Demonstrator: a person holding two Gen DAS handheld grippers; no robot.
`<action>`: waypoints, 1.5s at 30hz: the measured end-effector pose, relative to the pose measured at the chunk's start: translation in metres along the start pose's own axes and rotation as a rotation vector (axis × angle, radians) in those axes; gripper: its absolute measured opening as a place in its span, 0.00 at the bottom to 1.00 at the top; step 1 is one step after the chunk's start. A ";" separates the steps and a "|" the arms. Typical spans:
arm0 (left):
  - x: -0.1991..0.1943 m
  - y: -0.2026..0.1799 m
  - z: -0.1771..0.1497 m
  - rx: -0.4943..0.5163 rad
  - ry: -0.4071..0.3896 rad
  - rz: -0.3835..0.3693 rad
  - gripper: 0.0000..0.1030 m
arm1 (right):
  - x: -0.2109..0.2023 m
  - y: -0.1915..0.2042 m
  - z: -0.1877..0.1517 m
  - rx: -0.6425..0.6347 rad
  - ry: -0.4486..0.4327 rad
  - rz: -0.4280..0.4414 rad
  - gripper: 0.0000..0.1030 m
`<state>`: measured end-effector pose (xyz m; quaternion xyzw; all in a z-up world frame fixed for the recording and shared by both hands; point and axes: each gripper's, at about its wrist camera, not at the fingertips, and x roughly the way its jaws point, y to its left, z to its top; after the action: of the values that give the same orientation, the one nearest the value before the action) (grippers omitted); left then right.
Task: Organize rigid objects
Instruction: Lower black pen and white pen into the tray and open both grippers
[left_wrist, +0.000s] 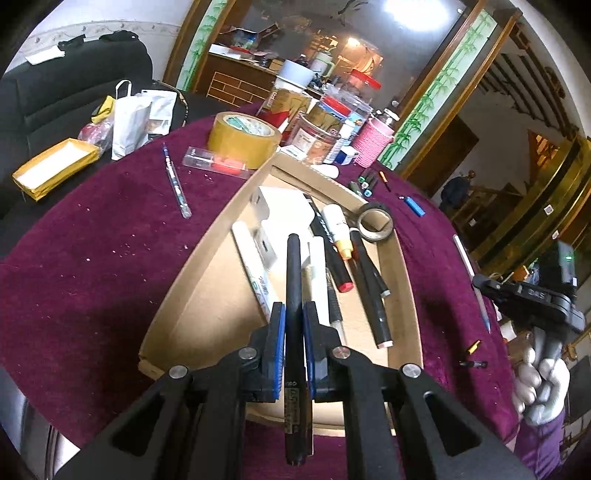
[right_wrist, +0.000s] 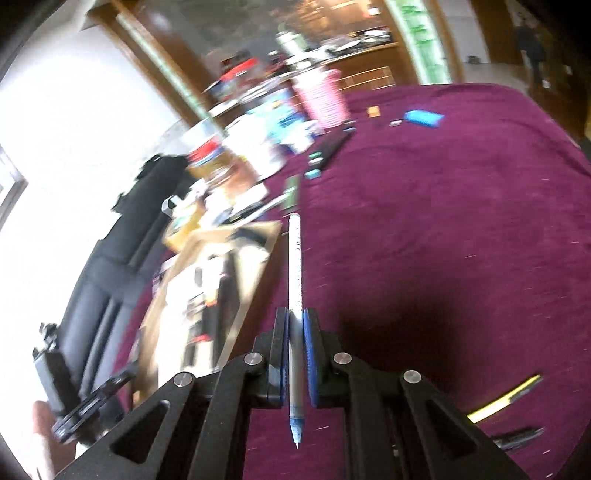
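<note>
Left wrist: left claw (left_wrist: 294, 317) grips black pen (left_wrist: 293, 280), label unreadable.

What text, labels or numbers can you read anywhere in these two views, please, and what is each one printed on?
"DAS": on the black body of the right gripper, partly cut off.
Label on the black pen in the left gripper: too small to read.
Print on the white pen in the cardboard box: unreadable.
Right wrist view: blurred, nothing legible.

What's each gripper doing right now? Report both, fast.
Left gripper: shut on the black pen, above the cardboard box.
Right gripper: shut on the white pen.
</note>
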<state>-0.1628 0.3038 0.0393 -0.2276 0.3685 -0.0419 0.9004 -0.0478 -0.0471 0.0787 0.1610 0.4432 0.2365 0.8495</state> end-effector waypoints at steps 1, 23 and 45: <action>0.001 0.001 0.002 0.000 -0.001 0.005 0.09 | 0.004 0.009 -0.003 -0.011 0.008 0.016 0.08; 0.041 0.012 0.016 -0.048 0.011 0.105 0.30 | 0.106 0.120 -0.050 -0.176 0.216 0.045 0.09; -0.011 -0.025 0.008 0.086 -0.155 0.266 0.74 | 0.107 0.129 -0.067 -0.236 0.167 -0.017 0.51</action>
<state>-0.1629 0.2870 0.0629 -0.1405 0.3227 0.0797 0.9326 -0.0833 0.1235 0.0315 0.0360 0.4826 0.2923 0.8248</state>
